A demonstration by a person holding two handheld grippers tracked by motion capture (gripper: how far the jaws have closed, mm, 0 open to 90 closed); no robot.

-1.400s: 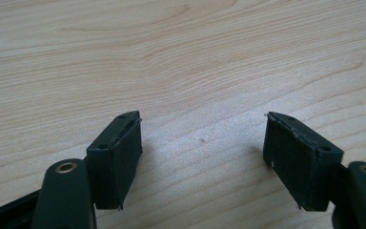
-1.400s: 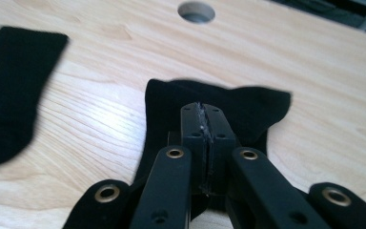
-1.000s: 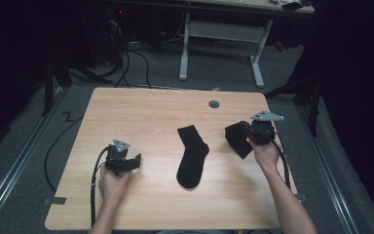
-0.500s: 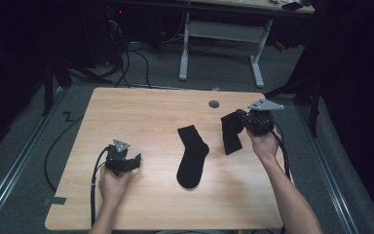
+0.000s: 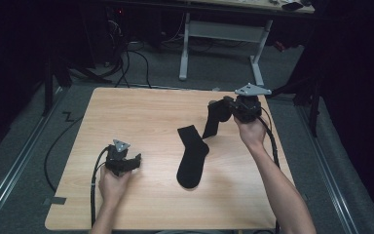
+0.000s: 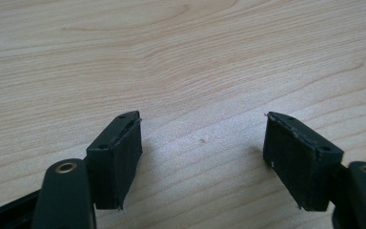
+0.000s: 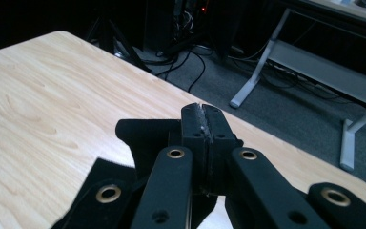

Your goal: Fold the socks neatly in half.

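A black sock (image 5: 192,156) lies flat in the middle of the wooden table (image 5: 141,117). A second black sock (image 5: 211,123) hangs from my right gripper (image 5: 222,108), lifted above the table's far right part. In the right gripper view the jaws of that gripper (image 7: 204,119) are pressed together on the sock's fabric (image 7: 143,138), which bunches behind and below them. My left gripper (image 5: 136,161) rests low at the table's near left. Its jaws stand wide apart in the left gripper view (image 6: 202,148), with bare wood between the pads (image 6: 119,152).
Beyond the table's far edge stands a white-legged desk (image 5: 219,34), with cables (image 5: 126,63) strewn on the grey floor. A cable (image 5: 95,180) trails from the left gripper toward the near edge. The right forearm (image 5: 277,185) crosses the table's near right corner.
My right gripper has risen and moved left and farther away with the sock, which now hangs free instead of lying bunched on the table. The left gripper has stayed still.
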